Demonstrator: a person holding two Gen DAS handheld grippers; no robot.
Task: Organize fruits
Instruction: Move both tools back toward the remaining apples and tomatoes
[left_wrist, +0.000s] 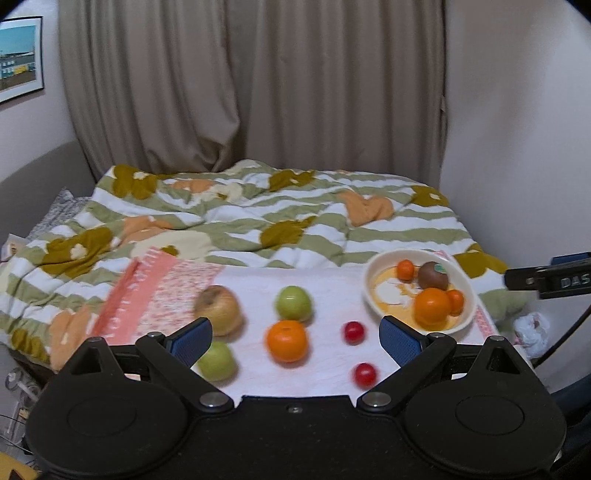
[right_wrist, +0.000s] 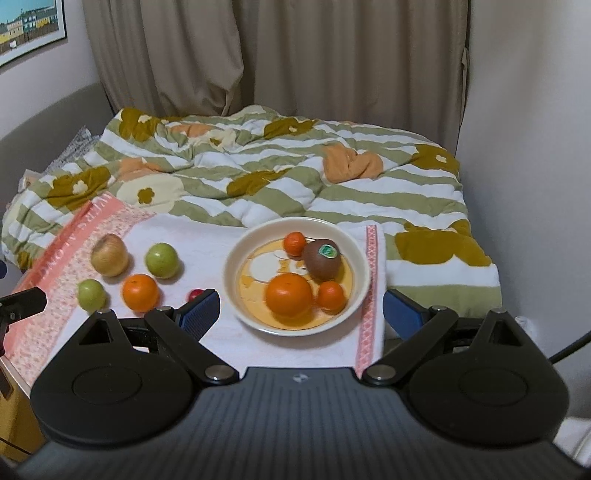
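Observation:
A cream bowl (right_wrist: 236, 258) on a white towel (right_wrist: 258, 343) holds a big orange (right_wrist: 289, 295), two small oranges (right_wrist: 331, 296) and a kiwi (right_wrist: 322, 259); the bowl also shows in the left wrist view (left_wrist: 467, 291). Loose on the towel lie a yellow-brown apple (left_wrist: 218, 309), two green apples (left_wrist: 294, 302), an orange (left_wrist: 287, 340) and two red cherry tomatoes (left_wrist: 354, 331). My left gripper (left_wrist: 295, 341) is open and empty above the loose fruit. My right gripper (right_wrist: 301, 314) is open and empty, just in front of the bowl.
The towel lies on a bed with a green-striped flowered quilt (right_wrist: 295, 177). Beige curtains (right_wrist: 295, 55) hang behind, and a wall stands on the right. Crumpled white paper (left_wrist: 530, 328) lies right of the towel. The right gripper's tip (left_wrist: 546, 280) shows at the left view's right edge.

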